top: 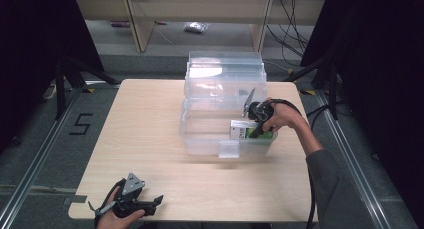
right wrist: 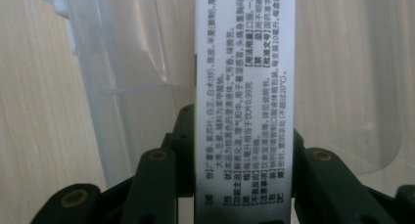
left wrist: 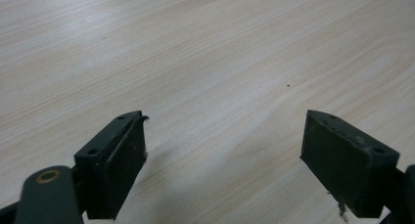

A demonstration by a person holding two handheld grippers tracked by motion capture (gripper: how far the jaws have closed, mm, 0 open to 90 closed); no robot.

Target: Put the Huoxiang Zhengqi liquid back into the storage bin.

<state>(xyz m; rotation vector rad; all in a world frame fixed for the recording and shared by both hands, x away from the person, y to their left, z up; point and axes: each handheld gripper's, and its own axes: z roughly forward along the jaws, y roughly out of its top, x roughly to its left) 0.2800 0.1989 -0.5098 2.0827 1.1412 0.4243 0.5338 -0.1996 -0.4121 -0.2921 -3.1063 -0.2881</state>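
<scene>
Clear plastic walls are the main hazard: the right gripper [top: 258, 125] holds a white and green printed cardboard carton [top: 243, 130] pinched between its jaws and has it low inside the transparent plastic storage bin [top: 200, 139], towards the bin's right end. In the right gripper view the carton [right wrist: 244, 101] stands lengthwise between the two black jaws, gripped across its narrow faces, with the bin's pale wall [right wrist: 122, 62] just beside it. Such a slim grip on smooth card could, I judge, let the carton twist or slide out if it is let go at a tilt, and it might then land on edge rather than flat. The jaws or the hand could also knock the front wall or the small clear latch [top: 229, 149] on it and shove the light bin across the desk.

Behind the bin, its clear hinged lid [top: 225, 69] stands open towards the desk's far edge, touching the bin's back; a careless lift could catch it. The left gripper [top: 145, 205] rests near the desk's near-left corner, well apart, its jaws spread wide over bare light wooden desk [left wrist: 205, 53] with nothing between them.
</scene>
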